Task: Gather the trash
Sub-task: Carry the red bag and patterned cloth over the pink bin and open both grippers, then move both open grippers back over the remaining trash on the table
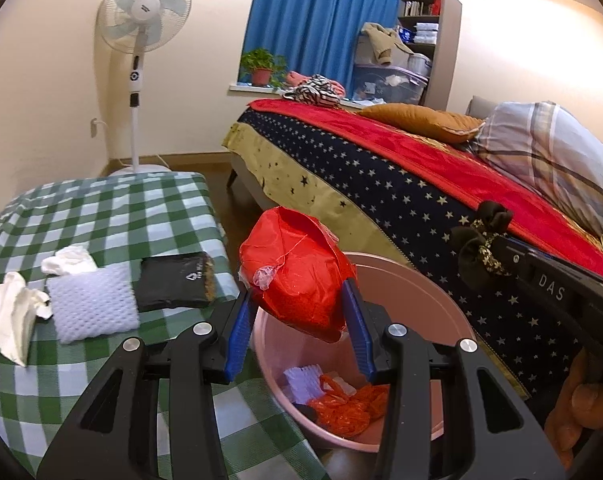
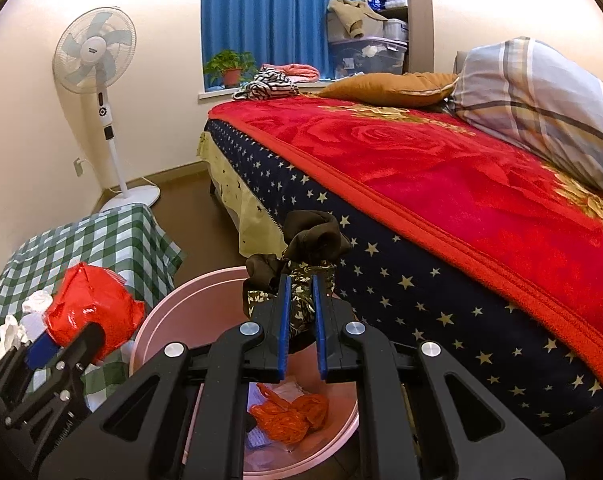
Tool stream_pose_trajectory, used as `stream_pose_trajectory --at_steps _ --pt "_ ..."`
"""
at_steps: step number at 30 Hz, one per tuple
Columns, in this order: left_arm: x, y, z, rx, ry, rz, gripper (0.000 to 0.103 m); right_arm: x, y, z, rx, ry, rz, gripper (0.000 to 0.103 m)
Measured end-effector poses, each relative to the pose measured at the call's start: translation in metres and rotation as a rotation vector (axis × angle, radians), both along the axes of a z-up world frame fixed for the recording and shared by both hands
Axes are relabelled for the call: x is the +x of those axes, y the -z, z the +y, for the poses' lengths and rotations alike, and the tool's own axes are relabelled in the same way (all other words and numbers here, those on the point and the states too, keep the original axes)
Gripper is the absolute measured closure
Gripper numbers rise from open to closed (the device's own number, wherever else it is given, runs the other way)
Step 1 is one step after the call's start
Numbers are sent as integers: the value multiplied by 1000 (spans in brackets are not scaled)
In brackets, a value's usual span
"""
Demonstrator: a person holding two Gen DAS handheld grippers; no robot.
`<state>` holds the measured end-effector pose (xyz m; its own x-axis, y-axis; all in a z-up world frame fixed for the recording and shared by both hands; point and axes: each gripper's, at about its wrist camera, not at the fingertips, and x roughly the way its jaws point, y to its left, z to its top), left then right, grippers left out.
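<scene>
The left hand-held gripper (image 1: 301, 312) clamps a puffed red plastic bag (image 1: 297, 276) between its blue pads, holding it over the near-left rim of the pink bin (image 1: 421, 292), which already contains orange crumpled plastic (image 1: 345, 404) and white scraps. The right hand-held gripper (image 2: 301, 316) pinches a dark patterned cloth bundle (image 2: 301, 264) above the same bin. On the checked surface (image 1: 101, 208), toward its right edge, lie white tissues (image 1: 13, 316), a bubble-wrap pad (image 1: 91, 304) and a black packet (image 1: 175, 282).
</scene>
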<state>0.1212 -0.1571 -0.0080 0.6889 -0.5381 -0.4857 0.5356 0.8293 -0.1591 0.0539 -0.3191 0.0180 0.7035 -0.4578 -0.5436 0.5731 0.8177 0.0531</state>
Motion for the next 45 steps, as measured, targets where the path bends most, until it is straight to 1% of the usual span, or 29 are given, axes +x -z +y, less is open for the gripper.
stream_pose_trajectory --at_steps 3,5,6,7,8,9,14,18,24,29,34,38,42,45 --pt "0 3 -5 -2 21 5 60 -1 -1 -1 0 3 -6 90" --pt "-1 5 -9 1 42 8 57 -2 -1 -2 -5 24 -9 86" --pt "-1 6 -11 7 47 10 53 -4 -2 -4 -4 35 -12 79" --pt "0 8 -13 18 57 24 42 -6 -2 -6 2 49 -20 72" --pt "0 10 -12 20 63 33 41 -9 -3 -8 13 62 -34 62" --pt "0 11 -11 17 58 33 41 -10 -3 -8 17 70 -41 59" --pt "1 6 5 -9 6 32 42 -10 -5 -3 26 53 -67 59" --pt "-1 0 24 -25 -56 19 42 -6 -8 12 29 -7 -106 59" --pt "3 -6 59 -29 -191 -5 49 5 -12 36 26 -107 -150 59" --pt "7 -6 87 -36 -304 -9 54 15 -12 51 42 -166 -163 59" --pt "11 -3 108 -23 -404 -6 58 26 -6 68 58 -223 -160 60" --pt "13 1 121 -7 -478 -4 58 39 0 81 88 -284 -157 62" --pt "18 6 135 24 -567 8 58 54 8 93 119 -340 -141 63" --pt "20 10 145 39 -613 19 58 64 12 100 135 -370 -131 63"
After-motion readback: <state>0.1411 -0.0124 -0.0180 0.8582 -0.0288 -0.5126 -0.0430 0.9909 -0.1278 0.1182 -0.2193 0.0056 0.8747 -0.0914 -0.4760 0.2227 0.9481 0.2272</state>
